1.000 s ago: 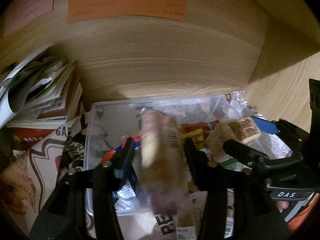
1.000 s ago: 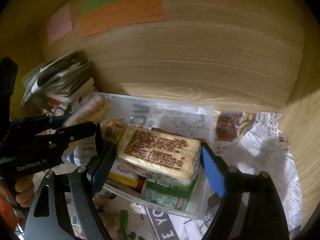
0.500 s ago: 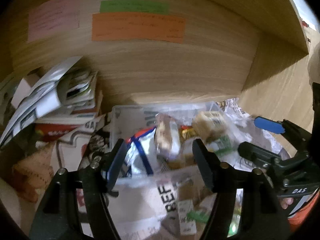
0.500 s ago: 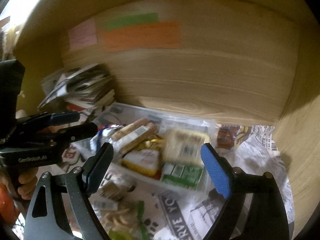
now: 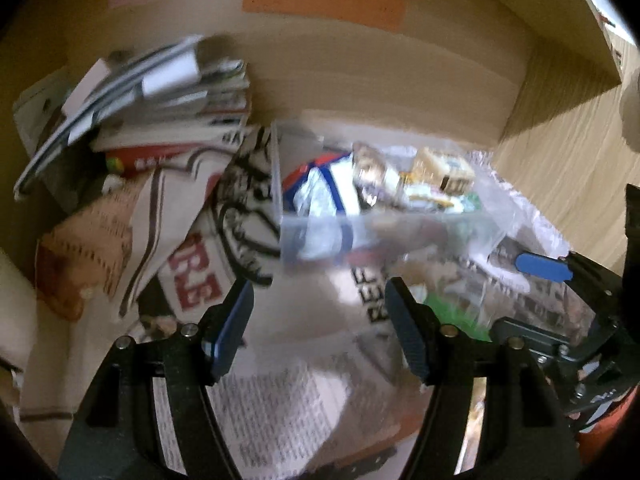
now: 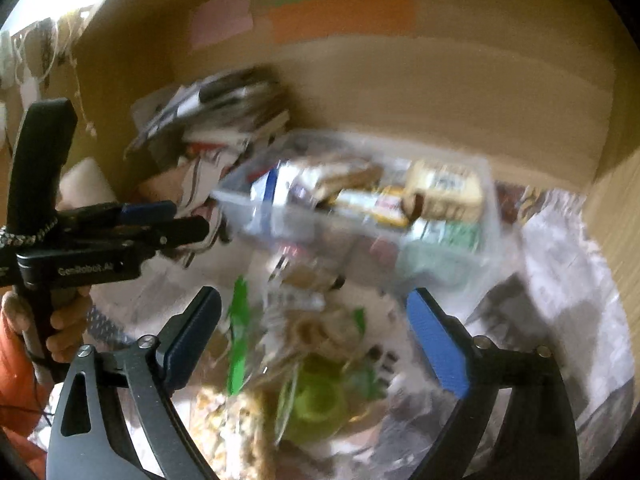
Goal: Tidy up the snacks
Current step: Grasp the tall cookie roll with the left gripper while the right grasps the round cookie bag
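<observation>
A clear plastic bin [image 5: 384, 236] stands on newspaper at the back of a wooden shelf and holds several snack packs: a blue-and-white bag [image 5: 324, 196], a tan wrapped bar [image 5: 370, 178] and a tan block [image 5: 444, 170]. The bin also shows in the right wrist view [image 6: 440, 256], with the tan block [image 6: 444, 192] inside. My left gripper [image 5: 318, 312] is open and empty, in front of the bin. My right gripper [image 6: 312, 320] is open and empty above loose snack bags, among them a green-marked bag [image 6: 316, 396]. Both views are blurred.
A stack of magazines and papers [image 5: 160, 92] lies at the left against the back wall. Newspaper [image 5: 272, 400] covers the shelf floor. Coloured notes [image 5: 324, 0] hang on the back wall. A side wall [image 5: 568, 152] closes the right.
Both grippers let go of their snacks, the bar and the tan block, which now lie in the bin. Both have pulled back from the bin, with jaws open.
</observation>
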Motion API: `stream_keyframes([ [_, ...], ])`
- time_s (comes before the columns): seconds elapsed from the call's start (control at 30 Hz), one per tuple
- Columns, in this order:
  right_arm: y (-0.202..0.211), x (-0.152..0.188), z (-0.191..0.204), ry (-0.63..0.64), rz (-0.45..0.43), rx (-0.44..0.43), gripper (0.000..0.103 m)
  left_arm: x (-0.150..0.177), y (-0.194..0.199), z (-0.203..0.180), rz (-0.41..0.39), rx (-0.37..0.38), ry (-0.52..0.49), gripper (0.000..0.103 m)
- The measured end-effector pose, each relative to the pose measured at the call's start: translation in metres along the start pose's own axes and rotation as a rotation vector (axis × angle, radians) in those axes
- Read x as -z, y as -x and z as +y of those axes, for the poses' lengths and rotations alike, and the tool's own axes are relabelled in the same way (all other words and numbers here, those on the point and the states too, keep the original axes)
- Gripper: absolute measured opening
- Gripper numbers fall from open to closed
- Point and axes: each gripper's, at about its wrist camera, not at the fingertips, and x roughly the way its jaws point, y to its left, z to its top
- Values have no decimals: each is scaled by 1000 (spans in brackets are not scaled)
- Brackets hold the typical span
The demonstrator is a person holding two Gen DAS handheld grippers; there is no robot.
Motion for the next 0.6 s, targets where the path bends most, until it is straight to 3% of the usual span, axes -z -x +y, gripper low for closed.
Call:
stream_keyframes([
  [0.33, -33, 14, -4, -29, 113, -23, 92, 27, 2, -1, 47, 7, -8, 68],
  [0.4, -35, 12, -7, -42, 114, -45, 81, 27, 1, -6, 51, 19, -15, 68],
  [0.6, -31, 14, -14, -53, 101, -42, 64, 19, -6, -28, 60, 78, -45, 68],
])
